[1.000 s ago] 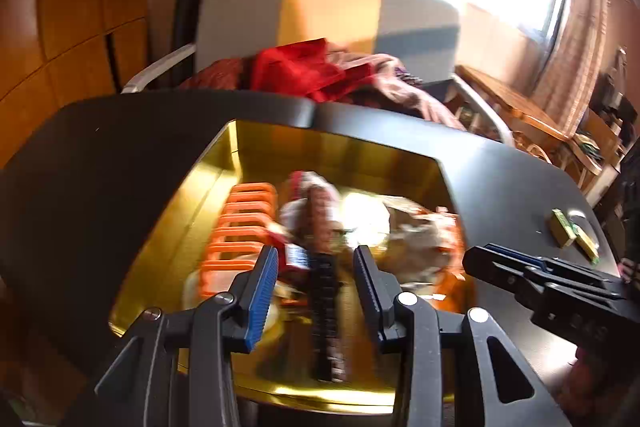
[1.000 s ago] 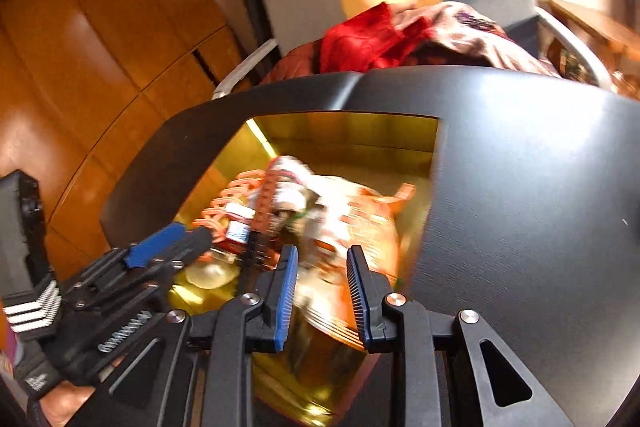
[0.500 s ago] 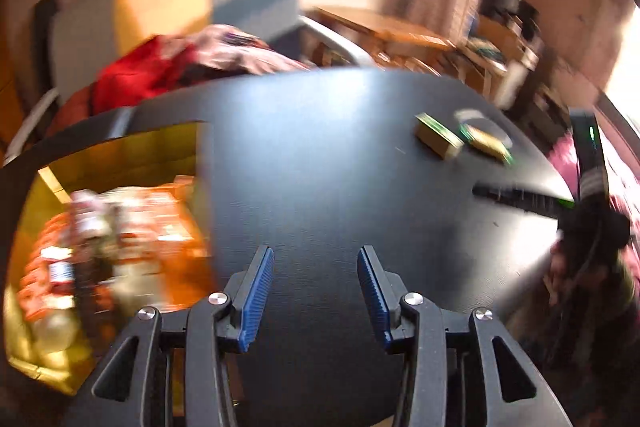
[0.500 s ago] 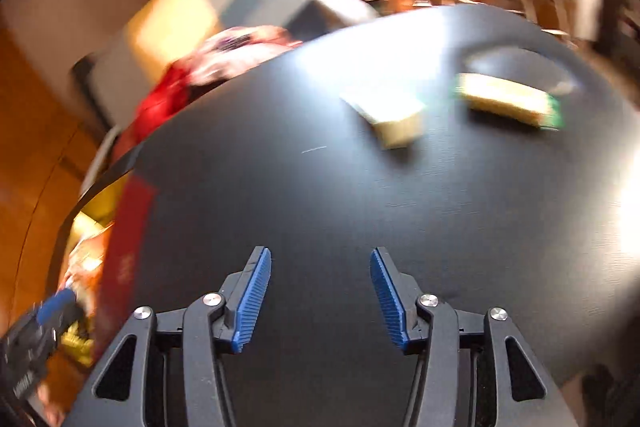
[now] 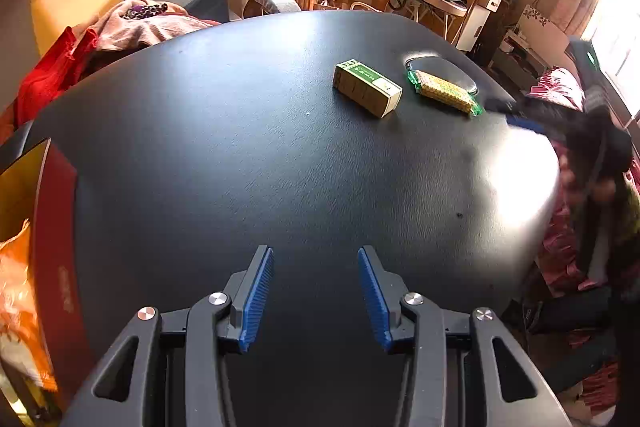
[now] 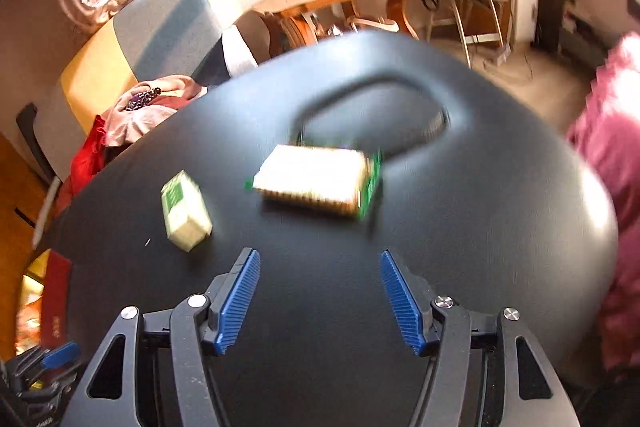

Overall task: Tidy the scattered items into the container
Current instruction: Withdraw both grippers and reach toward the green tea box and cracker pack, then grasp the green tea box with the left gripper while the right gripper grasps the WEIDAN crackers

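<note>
The black table (image 5: 280, 155) fills most of what I see, with a cluttered room and sunny curtains behind it. Nearest to me, my left tongs (image 5: 316, 301) stand partly apart over bare table, and nothing is between the blue pads. My right tongs (image 6: 320, 303) are opening at this moment, a little wider than the left ones, and they also have nothing between them. To the left of both tongs, at the table edge, is the red and gold container (image 5: 52, 227), where an orange packet (image 5: 18, 291) and other things already lie. Ahead of my right tongs, slightly to the left, lies the small green and cream box (image 6: 185, 211), and straight ahead, a bit further, lies the flat snack packet with green ends (image 6: 316, 183), close to an oval recess in the table (image 6: 376, 115). From the left tongs both things are far ahead and to the right, the box (image 5: 366, 87) just beside the packet (image 5: 444, 91). I judge that most things are already tidied and these two remain, so this step is the reach for the next thing. The next move asks me to bring the right tongs forward over the packet, to lower the pads on both of its long sides, and only then to close. The packet looks thin and low, so the pads must come very near the table.
</note>
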A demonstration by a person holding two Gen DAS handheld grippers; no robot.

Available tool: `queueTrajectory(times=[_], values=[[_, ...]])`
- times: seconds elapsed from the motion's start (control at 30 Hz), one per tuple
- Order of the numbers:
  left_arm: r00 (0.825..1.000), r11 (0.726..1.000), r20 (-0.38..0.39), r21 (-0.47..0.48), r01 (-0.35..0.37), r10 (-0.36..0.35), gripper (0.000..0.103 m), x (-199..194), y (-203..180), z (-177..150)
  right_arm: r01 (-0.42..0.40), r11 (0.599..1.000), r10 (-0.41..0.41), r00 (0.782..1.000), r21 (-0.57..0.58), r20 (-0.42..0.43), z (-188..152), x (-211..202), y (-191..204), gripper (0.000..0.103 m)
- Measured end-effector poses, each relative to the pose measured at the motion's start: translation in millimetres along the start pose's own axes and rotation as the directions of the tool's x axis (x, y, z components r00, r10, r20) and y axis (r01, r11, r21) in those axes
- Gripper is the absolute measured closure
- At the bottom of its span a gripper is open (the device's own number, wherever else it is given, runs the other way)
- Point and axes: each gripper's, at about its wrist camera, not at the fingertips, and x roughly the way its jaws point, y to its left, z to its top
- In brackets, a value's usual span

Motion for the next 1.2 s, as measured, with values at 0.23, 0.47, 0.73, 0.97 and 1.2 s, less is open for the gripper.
queueTrajectory(times=[0.23, 0.47, 0.73, 0.97, 1.2], values=[[1.000, 1.000, -0.010, -0.013, -0.002, 0.002, 0.059, 20.1, -1.1, 25.5, -0.017, 0.998, 0.014, 0.999, -0.057, -0.043, 59.3, 50.7, 10.3, 0.039], [0.998, 0.997, -0.006, -0.050, 0.062, -0.063, 0.058, 32.9, -6.7, 73.7, -0.136, 0.985, 0.120, 0.982, -0.108, -0.146, 56.1, 70.4, 21.9, 0.037], [0.986, 0.973, -0.045, -0.173, 0.152, -0.162, 0.055, 63.7, -12.1, 137.3, -0.215, 0.970, 0.206, 0.975, -0.114, -0.087, 5.6, 17.8, 17.0, 0.039], [0.985, 0.976, -0.121, -0.194, 0.102, -0.127, 0.055, 105.7, -33.1, 170.0, -0.189, 0.981, 0.187, 0.982, -0.047, -0.031, -22.3, 0.6, 0.3, 0.036], [0.982, 0.976, -0.176, -0.216, 0.031, -0.070, 0.055, 131.5, -39.4, 176.7, -0.201, 0.979, 0.201, 0.979, -0.024, -0.034, -33.0, 4.1, -7.9, 0.034]])
